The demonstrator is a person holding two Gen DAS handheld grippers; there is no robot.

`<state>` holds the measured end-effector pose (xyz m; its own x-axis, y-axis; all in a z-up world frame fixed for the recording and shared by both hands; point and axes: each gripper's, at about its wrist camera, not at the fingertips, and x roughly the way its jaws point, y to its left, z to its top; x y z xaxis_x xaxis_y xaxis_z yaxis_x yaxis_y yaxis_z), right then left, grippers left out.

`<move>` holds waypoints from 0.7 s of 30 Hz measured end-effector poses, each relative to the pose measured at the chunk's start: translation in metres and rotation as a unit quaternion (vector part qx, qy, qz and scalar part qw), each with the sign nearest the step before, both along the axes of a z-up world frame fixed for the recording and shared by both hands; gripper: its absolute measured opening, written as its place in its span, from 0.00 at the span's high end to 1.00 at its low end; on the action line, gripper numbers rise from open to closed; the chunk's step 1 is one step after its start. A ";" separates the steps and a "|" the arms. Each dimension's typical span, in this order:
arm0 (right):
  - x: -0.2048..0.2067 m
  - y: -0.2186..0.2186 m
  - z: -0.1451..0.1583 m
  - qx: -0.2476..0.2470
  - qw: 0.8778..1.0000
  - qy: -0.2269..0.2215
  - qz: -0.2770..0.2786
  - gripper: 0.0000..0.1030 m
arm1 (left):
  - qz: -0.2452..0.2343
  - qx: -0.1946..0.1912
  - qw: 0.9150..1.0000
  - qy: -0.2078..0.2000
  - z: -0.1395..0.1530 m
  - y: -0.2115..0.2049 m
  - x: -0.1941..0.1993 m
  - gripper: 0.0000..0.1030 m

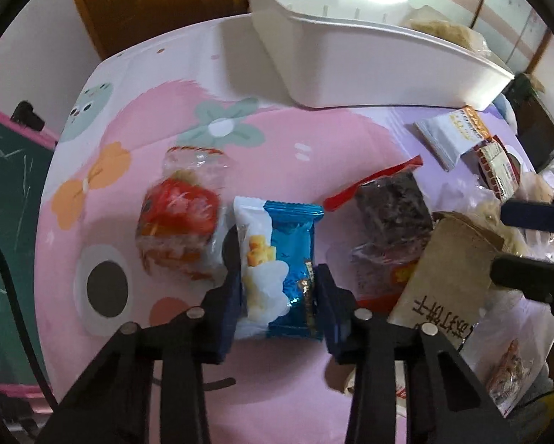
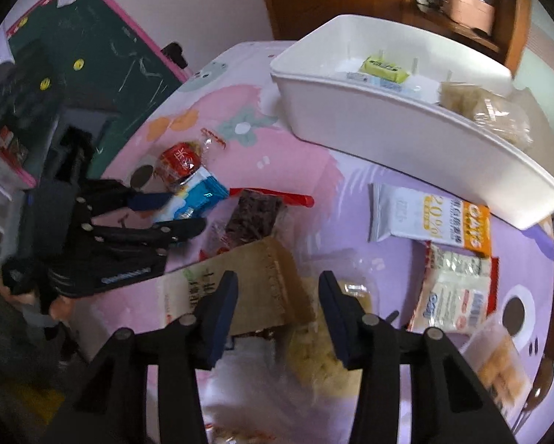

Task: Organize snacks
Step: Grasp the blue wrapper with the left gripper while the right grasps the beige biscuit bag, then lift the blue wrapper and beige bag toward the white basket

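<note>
A blue-and-white snack packet lies on the pink tablecloth. My left gripper is shut on it, one pad pressing each long side. The right wrist view shows the same hold, the left gripper shut on the blue packet. My right gripper points down at a clear bag of pale yellow snack, which fills the gap between the jaws together with the end of a brown paper-look packet. That packet runs on under the left finger. The white bin stands at the back.
The bin holds a yellow packet and a pale snack bag. Loose on the cloth are a red-labelled clear packet, a dark bar in red wrap, a white oat packet and a red-and-white packet. A green chalkboard stands left.
</note>
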<state>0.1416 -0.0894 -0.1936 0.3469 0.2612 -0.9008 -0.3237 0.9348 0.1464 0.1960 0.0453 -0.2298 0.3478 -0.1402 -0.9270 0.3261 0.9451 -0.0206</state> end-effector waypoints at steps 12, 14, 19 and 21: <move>-0.008 0.002 -0.024 0.077 0.978 0.090 -0.173 0.37 | 0.012 -0.008 1.000 -0.028 0.017 0.017 -0.027 0.78; -0.003 0.011 -0.028 0.069 0.975 0.090 -0.192 0.30 | 0.017 -0.014 0.999 -0.029 0.019 0.022 -0.030 0.78; 0.009 0.040 -0.036 0.016 0.973 0.074 -0.218 0.27 | 0.032 -0.031 0.998 -0.043 0.031 0.044 -0.043 0.78; 0.013 0.047 -0.043 -0.004 0.970 0.078 -0.228 0.27 | 0.044 -0.036 0.998 -0.043 0.033 0.055 -0.046 0.78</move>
<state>0.1549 -0.0424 -0.2363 0.2841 0.1054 -0.9530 0.1499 0.9768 0.1527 0.1502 0.1000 -0.1972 0.4386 -0.1705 -0.8824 0.2460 0.9671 -0.0646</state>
